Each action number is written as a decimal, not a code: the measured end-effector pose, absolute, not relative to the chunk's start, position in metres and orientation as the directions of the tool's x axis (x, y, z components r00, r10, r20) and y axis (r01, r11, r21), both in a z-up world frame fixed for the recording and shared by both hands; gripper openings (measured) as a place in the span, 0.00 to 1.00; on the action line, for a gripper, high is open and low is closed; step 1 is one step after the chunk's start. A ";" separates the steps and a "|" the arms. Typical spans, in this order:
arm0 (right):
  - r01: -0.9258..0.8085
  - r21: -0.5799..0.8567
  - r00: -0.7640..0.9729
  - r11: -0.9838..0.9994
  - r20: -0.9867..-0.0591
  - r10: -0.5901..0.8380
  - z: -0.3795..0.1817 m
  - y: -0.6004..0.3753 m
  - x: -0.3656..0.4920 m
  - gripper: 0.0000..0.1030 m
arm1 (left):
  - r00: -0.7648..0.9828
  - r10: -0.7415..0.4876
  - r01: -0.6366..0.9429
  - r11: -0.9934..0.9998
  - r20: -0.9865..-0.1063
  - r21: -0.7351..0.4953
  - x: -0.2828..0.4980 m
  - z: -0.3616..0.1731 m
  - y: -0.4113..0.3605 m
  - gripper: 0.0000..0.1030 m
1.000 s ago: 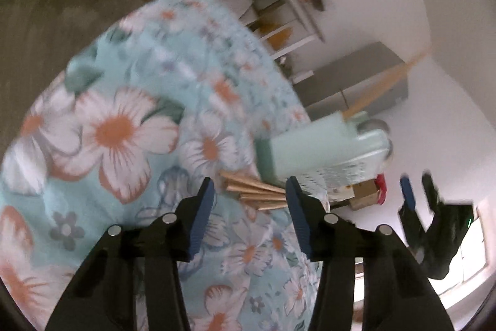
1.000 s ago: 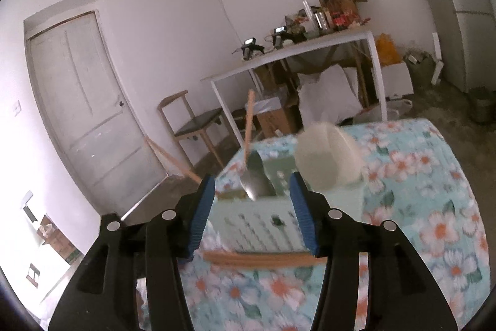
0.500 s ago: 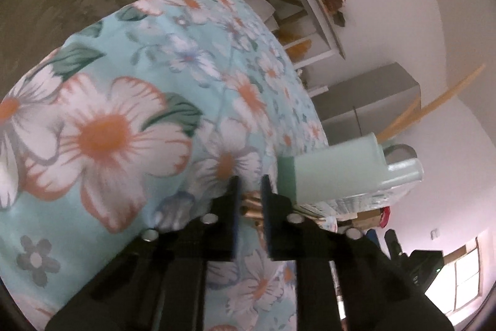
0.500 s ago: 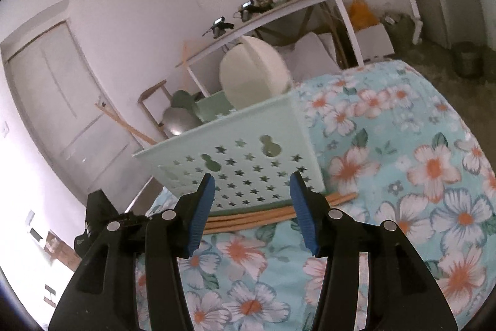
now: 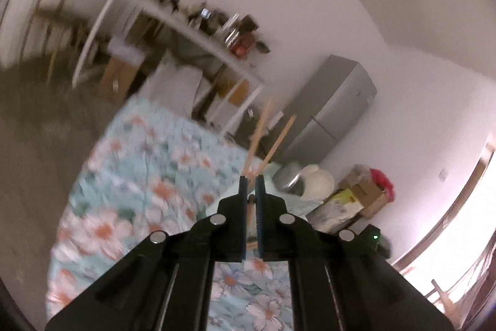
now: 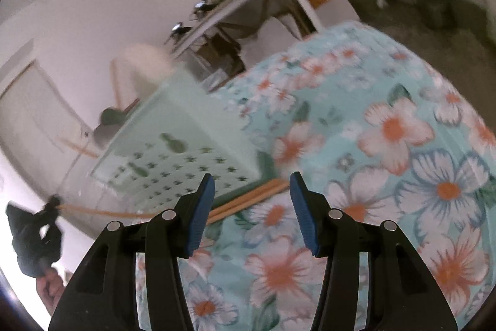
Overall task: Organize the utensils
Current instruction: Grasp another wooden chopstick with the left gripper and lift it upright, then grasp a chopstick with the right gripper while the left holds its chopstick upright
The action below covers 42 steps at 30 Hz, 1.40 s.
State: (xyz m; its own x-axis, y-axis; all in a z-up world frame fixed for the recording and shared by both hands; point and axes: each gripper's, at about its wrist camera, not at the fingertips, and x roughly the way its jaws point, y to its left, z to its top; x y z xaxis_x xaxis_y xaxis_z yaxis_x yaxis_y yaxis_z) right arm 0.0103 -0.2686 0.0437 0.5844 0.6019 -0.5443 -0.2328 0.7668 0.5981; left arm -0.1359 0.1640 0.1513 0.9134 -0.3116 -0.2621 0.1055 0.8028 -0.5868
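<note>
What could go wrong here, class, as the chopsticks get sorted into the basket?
1. The left tool pinches the chopsticks near one end; they splay apart, so one might slip out.
2. More chopsticks lie against the basket; the open right tool could knock the basket while reaching for them.

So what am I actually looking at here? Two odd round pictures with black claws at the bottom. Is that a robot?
No robot: a person holds a two-finger tool in each hand, and each tool carries a wide-angle camera looking along its fingers. One picture is from the left tool, the other from the right. The left gripper is shut on wooden chopsticks, which stick out past its fingers. The right gripper is open and holds nothing. Ahead of it a mint green basket with star-shaped holes stands on the flowered tablecloth, with more chopsticks lying beside its base. Both pictures are blurred.
</note>
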 end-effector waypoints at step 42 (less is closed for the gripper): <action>0.173 0.820 0.480 0.545 -0.553 0.681 -0.015 -0.280 0.054 0.09 | 0.942 -0.232 0.126 0.914 -0.241 -0.385 -0.188 0.151 0.127 0.06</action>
State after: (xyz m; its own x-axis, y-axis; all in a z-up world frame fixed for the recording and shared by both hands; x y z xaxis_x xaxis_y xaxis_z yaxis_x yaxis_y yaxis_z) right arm 0.0539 -0.2796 -0.0154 0.4795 0.6810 -0.5535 0.1725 0.5453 0.8203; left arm -0.1883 0.1272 0.1506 0.9423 -0.2320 -0.2414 0.1264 0.9141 -0.3854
